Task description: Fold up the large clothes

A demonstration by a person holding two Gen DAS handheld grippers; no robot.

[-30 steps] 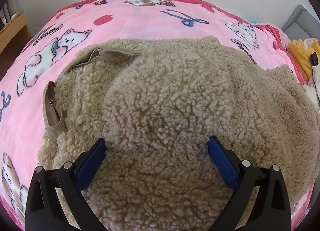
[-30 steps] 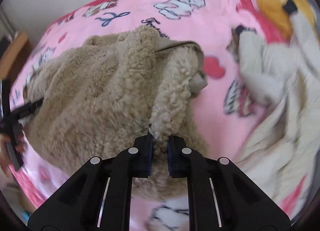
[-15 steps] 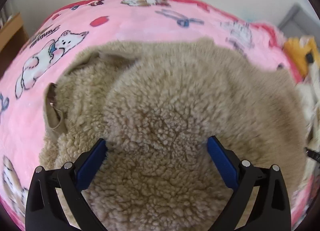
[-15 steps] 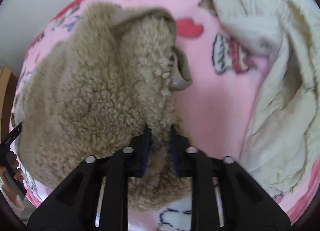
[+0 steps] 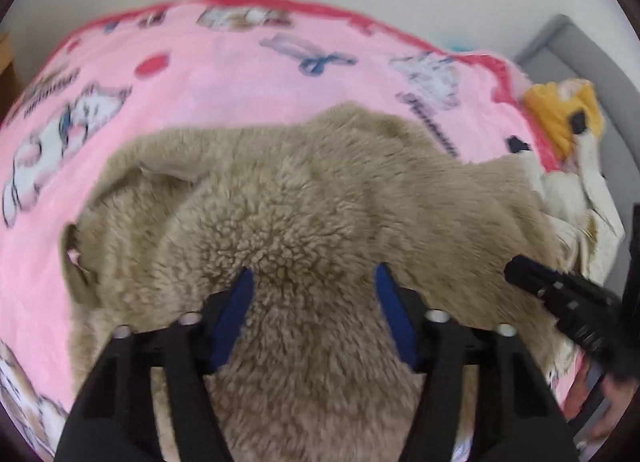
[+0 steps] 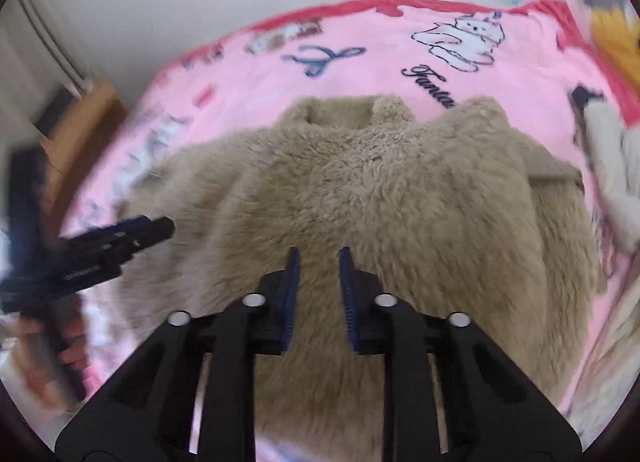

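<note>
A beige fleece jacket (image 5: 320, 206) lies bunched on a pink cartoon blanket (image 5: 224, 74); it also shows in the right wrist view (image 6: 380, 198). My left gripper (image 5: 314, 278) is open, its blue pads either side of a fleece fold, pressing on the jacket's near part. My right gripper (image 6: 319, 258) hovers over the jacket's near edge with the jaws parted and nothing between them. Each gripper shows in the other's view: the right one at the right edge (image 5: 560, 298), the left one at the left edge (image 6: 108, 246).
A cream garment (image 5: 576, 190) and a yellow one (image 5: 560, 118) lie at the bed's right side. A grey headboard (image 5: 592, 62) stands beyond them. A wooden cabinet (image 6: 84, 118) stands left of the bed. A white wall is behind.
My right gripper has let go of the jacket edge it was pinching and swung to face the jacket from the near side. My left gripper's jaws have narrowed somewhat.
</note>
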